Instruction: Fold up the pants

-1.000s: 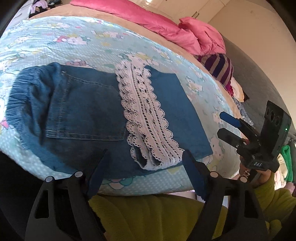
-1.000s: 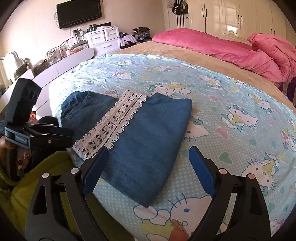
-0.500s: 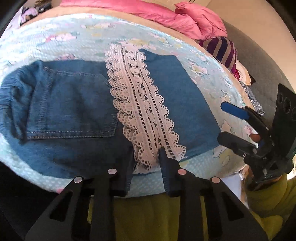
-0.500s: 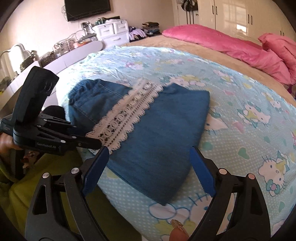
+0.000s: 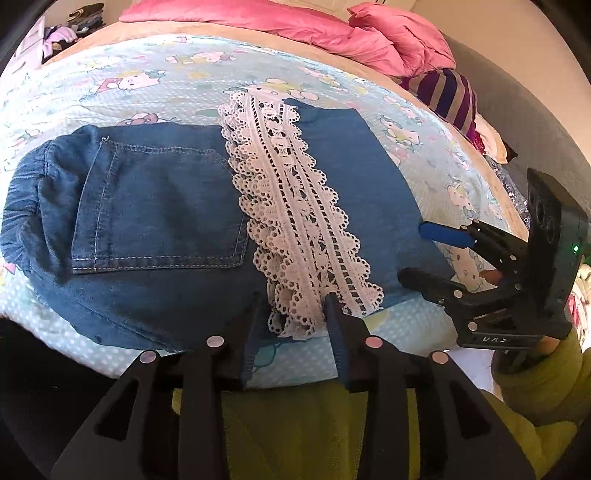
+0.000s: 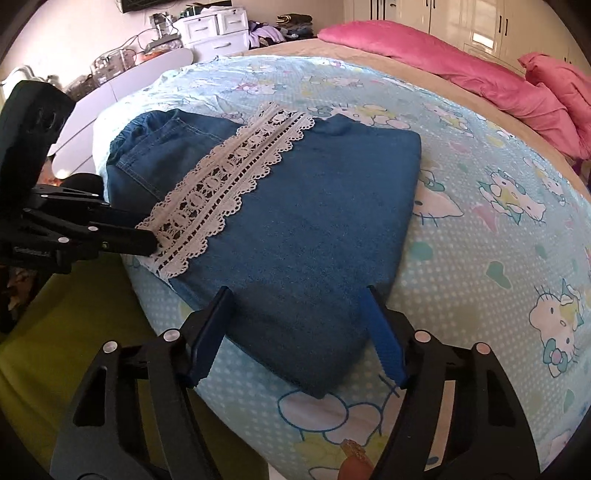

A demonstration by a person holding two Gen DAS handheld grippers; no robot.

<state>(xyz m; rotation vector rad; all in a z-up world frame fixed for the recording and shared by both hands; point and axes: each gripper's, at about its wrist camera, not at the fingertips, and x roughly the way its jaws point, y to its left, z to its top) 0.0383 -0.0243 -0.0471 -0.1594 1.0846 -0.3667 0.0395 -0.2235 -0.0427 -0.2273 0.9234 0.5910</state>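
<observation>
Blue denim pants [image 5: 155,206] lie folded on the bed, with a white lace hem band [image 5: 295,221] running across the top. They also show in the right wrist view [image 6: 306,229], lace band [image 6: 221,184] at left. My left gripper [image 5: 291,314] has its jaws narrowed around the near end of the lace band, gripping it. My right gripper [image 6: 295,314] is open, its jaws straddling the near corner of the folded denim. It shows at right in the left wrist view [image 5: 417,254], open.
The bed [image 6: 498,229] has a light blue cartoon-cat sheet. Pink bedding [image 5: 332,33] and a striped garment [image 5: 450,99] lie at the far side. White drawers [image 6: 218,33] and clutter stand beyond the bed. The person's yellow-green sleeve [image 5: 543,376] is nearby.
My left gripper moved in and narrowed from wide open onto the lace end. My right gripper moved forward over the denim corner and partly narrowed.
</observation>
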